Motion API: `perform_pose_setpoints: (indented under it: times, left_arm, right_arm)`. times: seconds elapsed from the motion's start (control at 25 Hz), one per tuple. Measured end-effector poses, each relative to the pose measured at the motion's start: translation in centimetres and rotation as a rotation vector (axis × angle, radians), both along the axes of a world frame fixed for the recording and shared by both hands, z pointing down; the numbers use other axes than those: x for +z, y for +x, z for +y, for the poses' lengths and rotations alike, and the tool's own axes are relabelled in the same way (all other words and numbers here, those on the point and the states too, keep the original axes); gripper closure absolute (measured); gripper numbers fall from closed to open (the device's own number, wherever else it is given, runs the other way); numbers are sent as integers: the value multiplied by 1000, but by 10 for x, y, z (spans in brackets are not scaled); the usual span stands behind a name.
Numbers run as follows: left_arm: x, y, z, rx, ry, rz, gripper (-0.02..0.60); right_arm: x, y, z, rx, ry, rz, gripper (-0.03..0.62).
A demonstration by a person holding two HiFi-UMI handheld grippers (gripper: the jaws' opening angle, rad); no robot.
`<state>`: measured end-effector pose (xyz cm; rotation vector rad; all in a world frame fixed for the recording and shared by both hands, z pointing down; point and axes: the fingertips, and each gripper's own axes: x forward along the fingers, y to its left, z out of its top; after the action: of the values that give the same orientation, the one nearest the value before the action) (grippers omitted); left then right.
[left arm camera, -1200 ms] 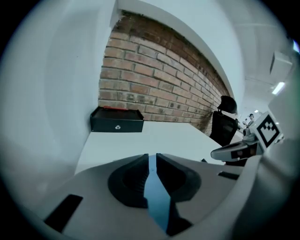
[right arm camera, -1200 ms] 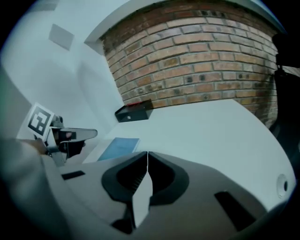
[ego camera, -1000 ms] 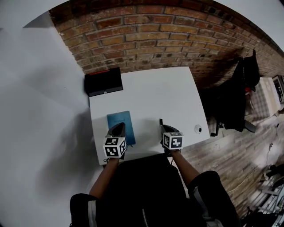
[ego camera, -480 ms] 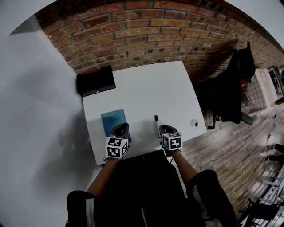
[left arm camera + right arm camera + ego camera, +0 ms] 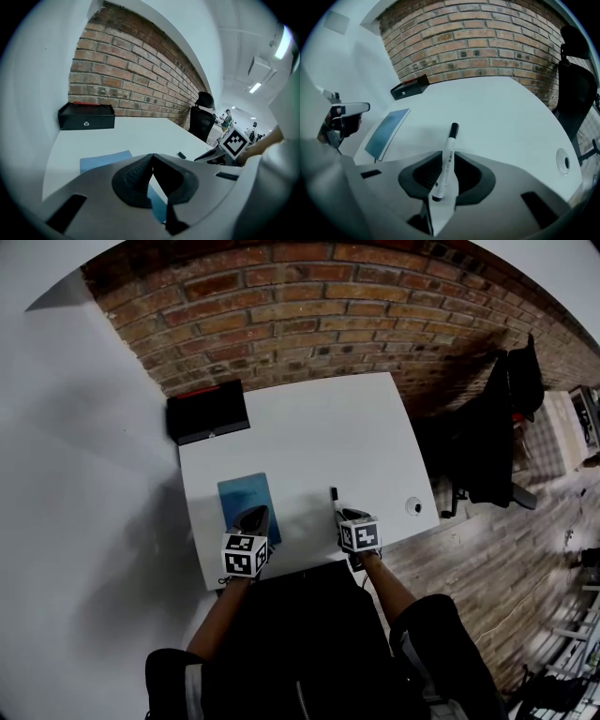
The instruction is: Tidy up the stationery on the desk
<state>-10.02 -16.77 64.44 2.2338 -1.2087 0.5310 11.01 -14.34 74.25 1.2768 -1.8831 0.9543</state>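
A white marker with a black cap [image 5: 334, 499] lies on the white desk [image 5: 319, 427]. My right gripper [image 5: 349, 515] is lowered over the marker's near end. In the right gripper view the marker [image 5: 448, 150] runs through the gap between the jaws, which have just been opening and do not press on it. A blue notebook [image 5: 244, 495] lies flat at the desk's left. My left gripper [image 5: 253, 517] hovers over the notebook's near edge, and in the left gripper view its pads [image 5: 140, 176] meet with nothing between them, the notebook [image 5: 103, 161] beneath.
A black box [image 5: 208, 412] with a red strip stands at the desk's far left corner by the brick wall. A round cable grommet [image 5: 415, 506] sits near the desk's right edge. A black office chair [image 5: 497, 437] stands to the right of the desk.
The right gripper has sunk toward the desk and come over the marker's near end. The left gripper has barely shifted over the notebook.
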Motion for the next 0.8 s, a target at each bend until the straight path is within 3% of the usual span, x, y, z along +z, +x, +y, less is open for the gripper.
perform_pose_setpoints:
  times: [0.4,0.6,0.8]
  left_arm:
    - [7,-6,0,-9,-19,5,566]
    - [8,-8,1,-14,-24,5,566]
    - [7,-10,1,-23,-16,8,566]
  right_arm:
    - [10,-8,0,25,-47,-25,508]
    - [8,-5,-1,106,-82,-103,514]
    - [0,-3,-6,157,-58,-166,517]
